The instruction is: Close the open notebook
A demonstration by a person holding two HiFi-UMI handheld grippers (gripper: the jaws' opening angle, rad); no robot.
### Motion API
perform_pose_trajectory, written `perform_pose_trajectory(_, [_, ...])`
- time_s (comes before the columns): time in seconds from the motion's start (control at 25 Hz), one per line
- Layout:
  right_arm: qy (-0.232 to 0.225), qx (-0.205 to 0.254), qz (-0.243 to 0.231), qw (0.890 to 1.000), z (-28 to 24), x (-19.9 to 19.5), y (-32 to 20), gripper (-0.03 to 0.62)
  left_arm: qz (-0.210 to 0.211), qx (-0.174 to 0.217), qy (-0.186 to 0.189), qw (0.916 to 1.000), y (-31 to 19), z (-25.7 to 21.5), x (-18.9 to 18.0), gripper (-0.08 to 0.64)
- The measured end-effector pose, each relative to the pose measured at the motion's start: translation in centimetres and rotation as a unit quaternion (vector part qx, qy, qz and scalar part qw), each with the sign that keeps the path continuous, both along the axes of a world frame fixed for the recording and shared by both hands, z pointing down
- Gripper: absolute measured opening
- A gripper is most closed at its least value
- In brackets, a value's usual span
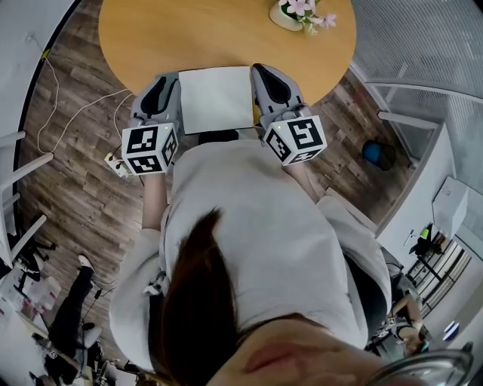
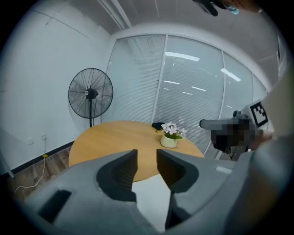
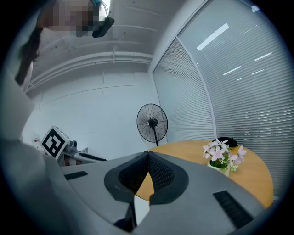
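1. Here, in the head view, the person's hair and pale top fill the lower frame and hide both hands. Only the marker cubes and grey jaws show beyond them.
2. The flat white rectangular notebook (image 1: 216, 99) lies at the near edge of the round light-wood table (image 1: 151, 38), upper centre, between the left gripper (image 1: 161, 81) and the right gripper (image 1: 264, 73). One plain white face shows, and I cannot tell whether it is open or closed.
3. In the left gripper view the jaws are parted and grasp nothing, with the notebook below the gap. In the right gripper view the tips are clenched together on nothing.
4. The white pot of pink flowers (image 1: 290, 13) is cut off at the top edge.
5. Only the gripper views show the black pedestal fan (image 2: 90, 94) and the blind-covered glass wall (image 2: 193, 82).
6. Only the head view shows the wood-plank floor (image 1: 68, 188) and a white cable (image 1: 75, 113) at left.
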State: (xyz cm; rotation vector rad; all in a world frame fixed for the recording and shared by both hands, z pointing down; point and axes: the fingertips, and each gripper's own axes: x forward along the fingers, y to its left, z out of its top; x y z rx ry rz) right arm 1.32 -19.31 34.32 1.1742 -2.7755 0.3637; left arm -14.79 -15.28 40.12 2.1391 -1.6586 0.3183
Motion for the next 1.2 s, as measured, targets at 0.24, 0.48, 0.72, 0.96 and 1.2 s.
perform_pose_trajectory(0.24, [0.013, -0.02, -0.009, 1.0, 1.2, -0.4, 1.0, 0.003, -0.015, -0.054, 0.034, 0.9978, 2.0, 3.7, -1.7, 0.199])
perform_pose_trajectory(0.48, [0.022, -0.038, -0.016, 0.999, 2.4, -0.8, 2.1, 0.003, -0.035, -0.109, 0.06, 0.9916, 4.7, 7.9, -3.6, 0.198])
perform_pose_trajectory(0.72, [0.039, -0.065, -0.034, 0.997, 4.7, -2.2, 3.4, 0.003, -0.055, -0.163, 0.085, 0.9815, 7.2, 12.6, -5.8, 0.199])
perform_pose_trajectory(0.96, [0.053, -0.082, -0.052, 0.994, 6.6, -3.6, 4.1, 0.003, -0.049, -0.212, 0.118, 0.9687, 8.3, 16.8, -6.6, 0.221])
perform_pose_trajectory(1.2, [0.055, -0.082, -0.041, 0.994, 6.6, -3.8, 4.5, 0.003, -0.032, -0.251, 0.141, 0.9572, 9.3, 20.1, -6.0, 0.23])
